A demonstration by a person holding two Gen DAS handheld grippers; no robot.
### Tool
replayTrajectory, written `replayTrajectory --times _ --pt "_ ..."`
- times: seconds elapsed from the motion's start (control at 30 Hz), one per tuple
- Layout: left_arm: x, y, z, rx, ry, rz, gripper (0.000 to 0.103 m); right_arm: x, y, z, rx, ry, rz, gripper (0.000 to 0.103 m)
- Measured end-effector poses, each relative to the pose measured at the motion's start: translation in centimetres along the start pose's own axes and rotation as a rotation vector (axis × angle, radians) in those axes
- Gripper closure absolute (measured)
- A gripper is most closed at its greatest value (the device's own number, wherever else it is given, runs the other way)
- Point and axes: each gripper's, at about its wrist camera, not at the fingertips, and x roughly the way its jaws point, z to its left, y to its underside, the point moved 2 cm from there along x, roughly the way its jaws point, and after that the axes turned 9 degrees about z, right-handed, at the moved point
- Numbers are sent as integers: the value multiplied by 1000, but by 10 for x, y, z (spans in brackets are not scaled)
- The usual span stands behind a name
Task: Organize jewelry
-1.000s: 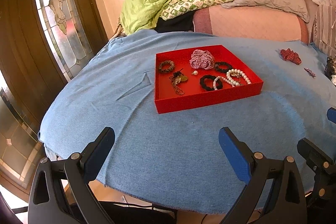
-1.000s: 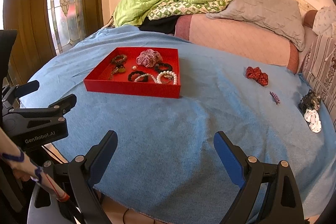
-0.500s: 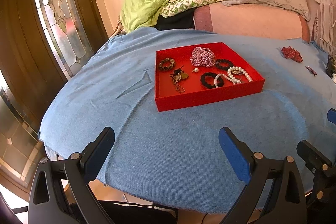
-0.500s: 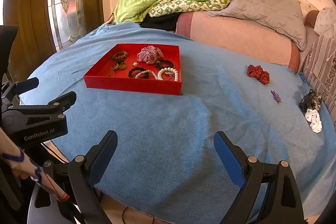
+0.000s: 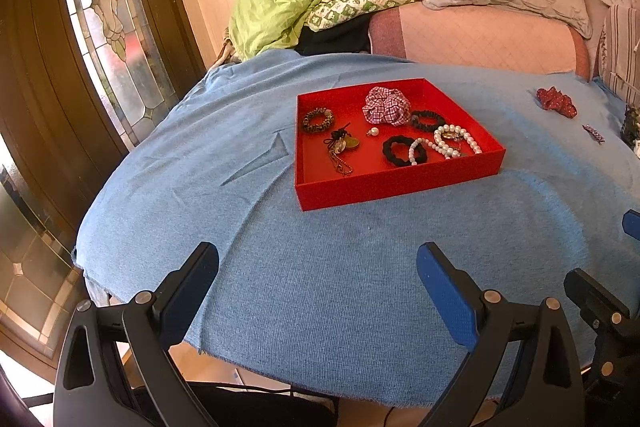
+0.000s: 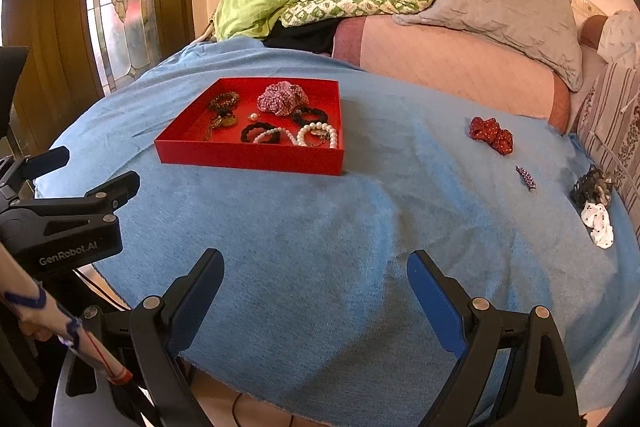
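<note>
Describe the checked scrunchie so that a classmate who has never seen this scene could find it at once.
Find the red tray on the blue cloth. At its far side, near the middle, lies the checked scrunchie, a puffy bundle of pink-and-white fabric. The black hair ties and pearl bracelets beside it are thin rings.

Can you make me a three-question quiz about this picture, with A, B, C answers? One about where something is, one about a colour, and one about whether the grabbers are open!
1. Where is the spotted red scrunchie?
A. in the tray
B. on the blue cloth
C. on the pillow

2. What colour is the tray?
A. red
B. green
C. white

3. How are the left gripper and right gripper?
A. both open, empty
B. both shut
C. one holds pearls

Answers:
1 B, it lies on the cloth, right of the tray.
2 A, its walls are bright red.
3 A, wide gaps, nothing between the fingers.
</note>
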Motion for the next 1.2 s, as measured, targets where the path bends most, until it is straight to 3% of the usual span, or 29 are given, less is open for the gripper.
replayTrajectory --times 1.2 --pt "3 4 0 12 -7 9 4 4 3 2 -12 5 19 8"
